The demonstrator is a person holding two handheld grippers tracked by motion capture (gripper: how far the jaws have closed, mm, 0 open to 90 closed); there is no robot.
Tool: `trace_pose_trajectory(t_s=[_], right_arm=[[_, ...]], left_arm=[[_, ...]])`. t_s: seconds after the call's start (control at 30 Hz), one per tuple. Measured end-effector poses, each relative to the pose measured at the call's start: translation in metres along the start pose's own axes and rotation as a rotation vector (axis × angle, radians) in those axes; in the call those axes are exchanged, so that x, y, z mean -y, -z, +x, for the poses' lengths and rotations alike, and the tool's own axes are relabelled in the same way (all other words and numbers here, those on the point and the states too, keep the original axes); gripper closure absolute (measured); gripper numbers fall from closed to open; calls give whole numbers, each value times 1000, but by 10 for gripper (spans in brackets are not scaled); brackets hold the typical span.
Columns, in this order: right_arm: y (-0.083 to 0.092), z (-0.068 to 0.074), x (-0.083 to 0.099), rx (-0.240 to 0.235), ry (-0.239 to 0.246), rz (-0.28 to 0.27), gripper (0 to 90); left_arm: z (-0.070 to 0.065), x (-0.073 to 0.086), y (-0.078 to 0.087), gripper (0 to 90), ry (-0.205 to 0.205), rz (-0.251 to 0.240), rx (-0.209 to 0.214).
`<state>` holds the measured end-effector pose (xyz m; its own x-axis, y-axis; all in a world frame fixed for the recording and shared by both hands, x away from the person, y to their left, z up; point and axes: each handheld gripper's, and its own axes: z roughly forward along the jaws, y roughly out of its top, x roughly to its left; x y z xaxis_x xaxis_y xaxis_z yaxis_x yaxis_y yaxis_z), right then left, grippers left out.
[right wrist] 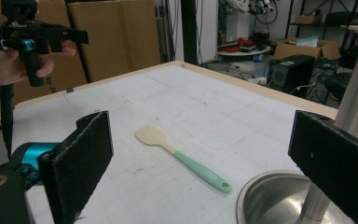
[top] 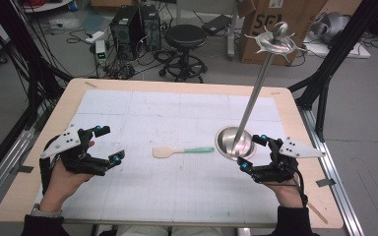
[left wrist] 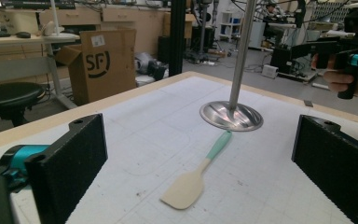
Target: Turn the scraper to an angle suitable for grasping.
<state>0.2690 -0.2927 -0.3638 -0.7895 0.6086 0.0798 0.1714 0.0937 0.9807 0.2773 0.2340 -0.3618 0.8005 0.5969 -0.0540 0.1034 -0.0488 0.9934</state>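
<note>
Spatula point(top: 182, 151) flat on mat: cream blade, mint-green handle. Left gripper point(top: 107, 144), right gripper point(top: 252, 152) both wide, empty.

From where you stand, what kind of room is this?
Most likely a research lab or workshop. Desktop computer towers sit on the floor among loose cables, cardboard boxes stand about, and the work table sits inside a black metal frame.
</note>
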Motion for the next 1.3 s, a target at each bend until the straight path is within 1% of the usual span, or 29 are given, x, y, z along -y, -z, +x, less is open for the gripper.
trace_pose_trajectory(t_s=[0.07, 0.1, 0.17, 0.2, 0.3, 0.37, 0.43, 0.47, 0.5, 0.53, 0.57, 0.63, 0.67, 0.7, 0.73, 0.77, 0.8, 0.83, 0.87, 0.93, 0.97, 1.0, 1.03, 1.07, 1.1, 1.13, 1.2, 1.27, 1.3], right_arm=[[-3, 0, 0, -8, -7, 5, 54], [-4, 0, 1, -9, -15, 10, 54], [-8, 0, 1, -12, -14, 8, 54], [-9, 1, 1, -10, -21, 12, 54], [-14, 1, 1, -15, -29, 14, 54], [-17, 2, 0, -13, -23, 22, 55], [-19, 2, 0, -15, -19, 28, 55], [-22, 2, 0, -13, -21, 37, 65], [-24, 2, 0, -14, -14, 41, 103], [-24, 2, 0, -14, -14, 41, 103], [-28, 2, 0, -12, -5, 48, 189], [-31, 2, 0, -7, -8, 53, 193], [-36, 1, 1, -3, -24, 84, 279], [-39, 0, 1, 7, -29, 108, 300], [-39, 0, 1, 7, -29, 108, 300], [-43, -1, 2, 14, -30, 132, 327], [-49, -2, 4, 14, -49, 173, 421], [-49, -2, 4, 14, -49, 173, 421], [-56, -3, 6, 6, -72, 195, 535], [-62, -3, 7, -4, -92, 212, 642], [-62, -3, 7, -4, -92, 212, 642], [-65, -3, 7, -4, -103, 219, 694], [-70, -3, 9, 4, -124, 230, 789], [-70, -3, 9, 4, -124, 230, 789], [-73, -4, 9, 6, -129, 234, 839], [-79, -3, 10, 9, -121, 237, 892], [-82, -3, 11, 11, -114, 240, 893], [-89, -2, 13, 6, -105, 250, 894], [-97, -1, 14, 7, -84, 263, 894]], left_arm=[[0, 0, 0, 38, -2, 0, -2], [1, 0, 1, 39, -7, -1, 4], [-1, 1, 2, 38, -33, -8, -4], [-1, 1, 2, 38, -37, -10, -5], [-1, 2, 2, 38, -31, -4, -10], [0, 4, 3, 38, -27, 2, -11], [2, 6, 5, 38, -23, 11, -21], [2, 7, 6, 38, -18, 13, -24], [3, 8, 7, 39, -16, 14, -30], [3, 9, 8, 39, -11, 13, -30], [4, 10, 8, 38, -8, 12, -30], [4, 11, 10, 38, -6, 14, -35], [4, 12, 11, 39, -3, 16, -38], [4, 12, 12, 39, -1, 15, -40], [4, 13, 13, 39, -6, 20, -50], [2, 13, 13, 39, -10, 17, -63], [1, 14, 14, 38, -18, 15, -67], [0, 15, 14, 38, -23, 18, -66], [0, 15, 15, 38, -26, 19, -65], [-2, 16, 16, 38, -28, 27, -67], [-2, 16, 17, 38, -30, 31, -66], [-2, 16, 18, 38, -30, 34, -66], [-3, 17, 19, 38, -30, 36, -70], [-4, 18, 21, 38, -31, 39, -71], [-4, 18, 22, 38, -29, 39, -76], [-5, 18, 23, 38, -29, 40, -78], [-5, 19, 26, 38, -28, 39, -83], [-7, 20, 29, 39, -31, 44, -86], [-7, 20, 30, 39, -28, 46, -89]])
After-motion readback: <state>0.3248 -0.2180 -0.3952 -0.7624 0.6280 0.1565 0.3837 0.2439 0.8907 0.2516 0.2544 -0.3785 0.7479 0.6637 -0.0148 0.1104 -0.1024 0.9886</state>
